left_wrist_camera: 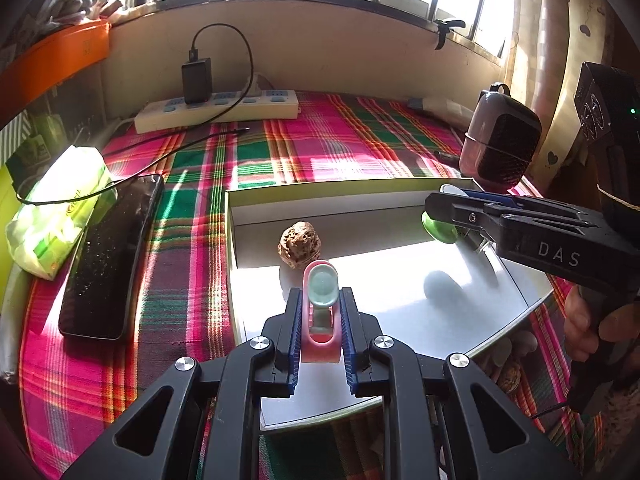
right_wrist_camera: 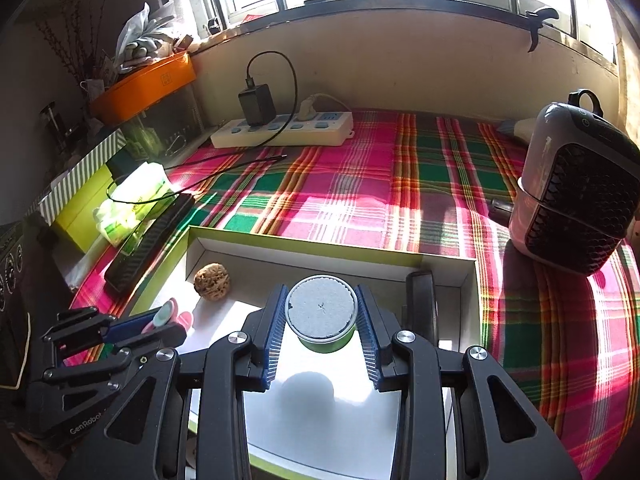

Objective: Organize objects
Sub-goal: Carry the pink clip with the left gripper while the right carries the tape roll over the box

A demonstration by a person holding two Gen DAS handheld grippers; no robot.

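Gripping a pink clip-like piece (left_wrist_camera: pixel 319 320) with a pale green round end, the left gripper (left_wrist_camera: pixel 319 312) has its 2 blue pads pressed on the piece's sides, jaws narrow. It hangs over the white inside of a shallow box (left_wrist_camera: pixel 236 216) with a yellow-green rim. A walnut (left_wrist_camera: pixel 299 249) lies on the box floor just beyond the pink piece, near the back wall. At right the right gripper (left_wrist_camera: pixel 444 216) comes in from the side, carrying a small green-sided round container (left_wrist_camera: pixel 440 230) above the box floor; a hand (left_wrist_camera: pixel 596 328) holds its handle. Outside the box, on the plaid cloth (left_wrist_camera: pixel 328 148): a black phone (left_wrist_camera: pixel 110 256) at left, a tissue pack (left_wrist_camera: pixel 60 208) beside it, a power strip (left_wrist_camera: pixel 218 110) at the back, a small heater (left_wrist_camera: pixel 500 136) at right.

Right wrist view: right gripper (right_wrist_camera: pixel 322 320) clamps the container (right_wrist_camera: pixel 322 314) between both pads, its grey top facing the camera, jaws part-way apart around it. Container sits above the box (right_wrist_camera: pixel 304 240) interior. Walnut (right_wrist_camera: pixel 212 281) in the box's far-left corner. Left gripper (right_wrist_camera: pixel 160 326) at lower left with the pink piece (right_wrist_camera: pixel 168 314) in its tips. A dark upright object by the box's right wall, cannot tell what. Heater (right_wrist_camera: pixel 576 192) right, power strip (right_wrist_camera: pixel 282 132) at back.
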